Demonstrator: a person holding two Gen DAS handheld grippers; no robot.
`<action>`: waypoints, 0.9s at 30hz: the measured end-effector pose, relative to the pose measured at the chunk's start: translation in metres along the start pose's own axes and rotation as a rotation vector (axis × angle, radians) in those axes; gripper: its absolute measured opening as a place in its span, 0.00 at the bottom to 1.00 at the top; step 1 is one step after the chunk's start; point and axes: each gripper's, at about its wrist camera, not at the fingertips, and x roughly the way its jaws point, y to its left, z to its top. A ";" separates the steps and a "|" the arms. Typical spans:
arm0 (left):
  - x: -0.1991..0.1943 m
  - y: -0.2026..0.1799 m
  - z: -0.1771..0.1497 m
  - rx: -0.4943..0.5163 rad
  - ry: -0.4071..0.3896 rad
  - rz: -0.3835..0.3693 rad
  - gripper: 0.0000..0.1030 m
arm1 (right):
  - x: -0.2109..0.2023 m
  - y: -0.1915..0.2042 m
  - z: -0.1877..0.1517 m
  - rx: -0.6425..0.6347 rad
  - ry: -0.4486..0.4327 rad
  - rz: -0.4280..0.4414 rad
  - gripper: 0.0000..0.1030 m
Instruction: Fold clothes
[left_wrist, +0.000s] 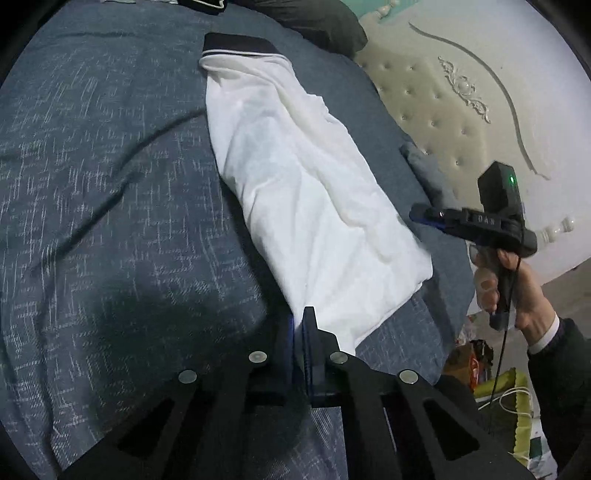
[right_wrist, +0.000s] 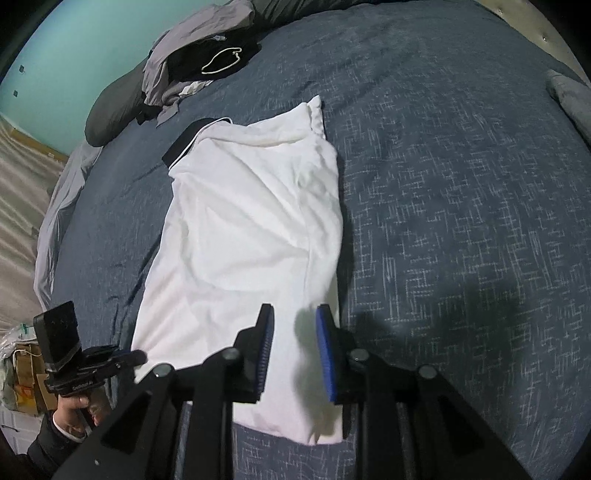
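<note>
Blue bedspread (right_wrist: 443, 184) carried a white shirt (right_wrist: 243, 229), folded long, dark collar (right_wrist: 181, 146) far. Beyond: grey clothes heap (right_wrist: 192, 70), tufted headboard (left_wrist: 424, 107). My left gripper (left_wrist: 301, 325) clenched on the shirt's near corner; right gripper (right_wrist: 293, 325) released above its hem.

Two fisheye views, each looking forward along its own gripper's fingers and down at a bed. The left wrist camera sits low and close over the near left corner of a long white folded garment with a dark collar (left_wrist: 310, 192), facing a cream tufted headboard (left_wrist: 436, 110). The right wrist camera hangs a little higher over the near right corner, facing a teal wall (right_wrist: 92, 48). Both share the garment and the blue-grey flecked bedspread (right_wrist: 461, 221), and each sees the other gripper.
</note>
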 end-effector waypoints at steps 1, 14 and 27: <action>0.000 0.001 -0.002 -0.001 0.002 0.000 0.04 | 0.002 0.001 0.002 0.002 -0.001 0.004 0.23; 0.009 0.001 -0.007 0.026 0.011 0.015 0.04 | 0.056 0.048 0.040 -0.184 0.025 -0.128 0.51; 0.014 -0.001 -0.009 0.045 0.009 0.029 0.04 | 0.092 0.050 0.072 -0.306 0.012 -0.203 0.03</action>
